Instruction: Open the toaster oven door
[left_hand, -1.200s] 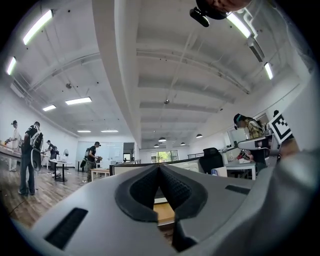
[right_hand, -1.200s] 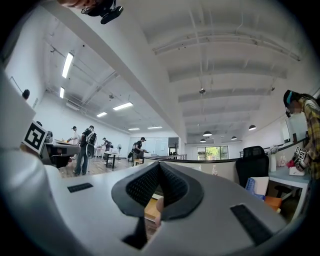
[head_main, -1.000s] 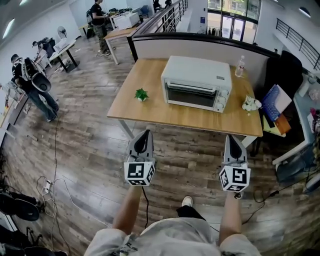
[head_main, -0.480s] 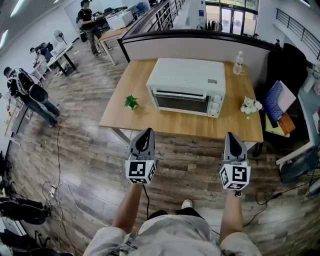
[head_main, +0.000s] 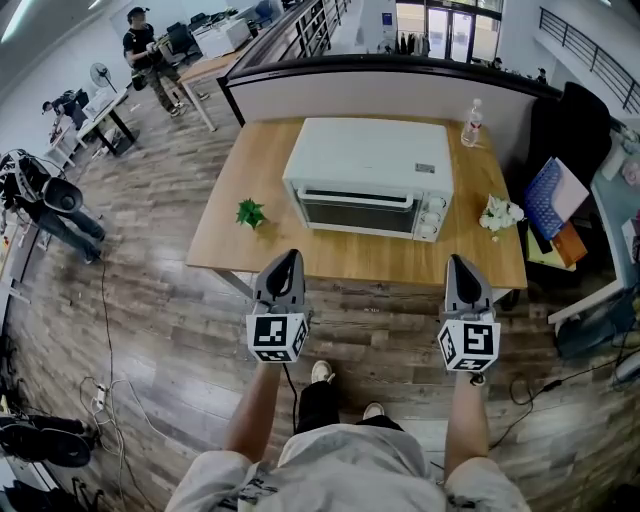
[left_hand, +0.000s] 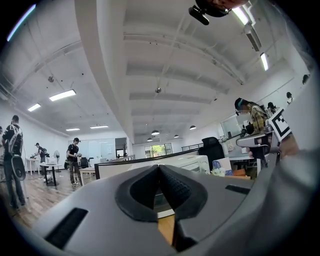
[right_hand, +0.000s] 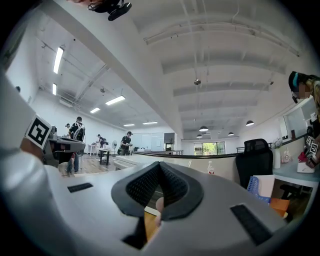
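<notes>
Head view, and the table (head_main: 340, 257) fills the middle of the room. On it sits the oven (head_main: 370, 160), front facing the near side, door (head_main: 358, 212) closed. The knobs (head_main: 430, 215) at its right end are too small to read.

Both grippers point at it from the near side, well short of the oven: left gripper (head_main: 284, 262) on the left, right gripper (head_main: 463, 266) on the right. Their tips cover a bit of the table's near edge; whether they're over it, I can't tell. The hands are hidden behind the marker cubes (head_main: 277, 337).

Left gripper view: jaws pressed together, nothing between, the gripper's own body blocking all but the oven's top. Right gripper view, same story, jaws together and empty.

Smaller things now: a plant (head_main: 250, 213) left of the oven, a bottle (head_main: 470, 122) at the far right, and a white bunch (head_main: 500, 212) on the right, hard to identify.
</notes>
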